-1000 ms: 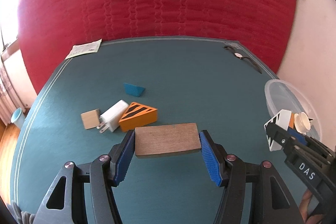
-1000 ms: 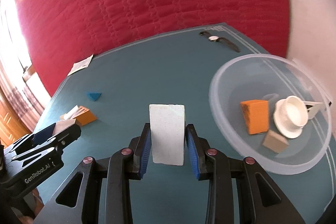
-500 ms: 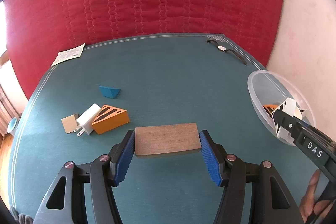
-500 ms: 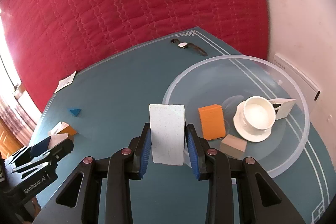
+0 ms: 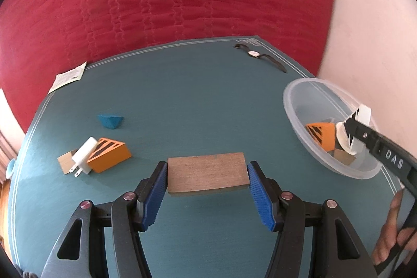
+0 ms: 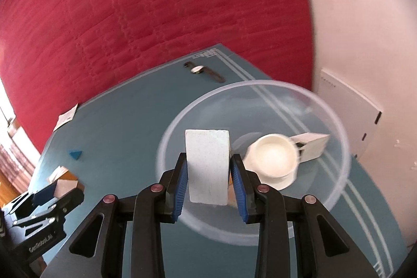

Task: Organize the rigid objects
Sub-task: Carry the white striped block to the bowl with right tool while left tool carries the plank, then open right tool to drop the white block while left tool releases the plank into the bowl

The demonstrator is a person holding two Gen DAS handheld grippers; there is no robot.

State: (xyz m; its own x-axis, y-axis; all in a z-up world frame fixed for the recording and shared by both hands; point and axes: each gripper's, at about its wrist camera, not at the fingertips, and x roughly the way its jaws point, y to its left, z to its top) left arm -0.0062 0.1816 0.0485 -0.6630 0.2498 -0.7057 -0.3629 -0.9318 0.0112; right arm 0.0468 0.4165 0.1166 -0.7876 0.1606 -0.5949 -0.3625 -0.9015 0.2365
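White and hard, the block (image 6: 208,168) sits clamped in your right tongs (image 6: 208,184), over the clear bowl (image 6: 336,127). It looks light. Your left tongs (image 5: 207,186) squeeze the stiff wooden block (image 5: 207,175) by its ends, left of the bowl.

Each camera peers forward and downward along its own gripper's fingers, close over the teal table (image 5: 198,100), and both take in the clear bowl (image 6: 336,127) and wristwatch (image 5: 254,53).
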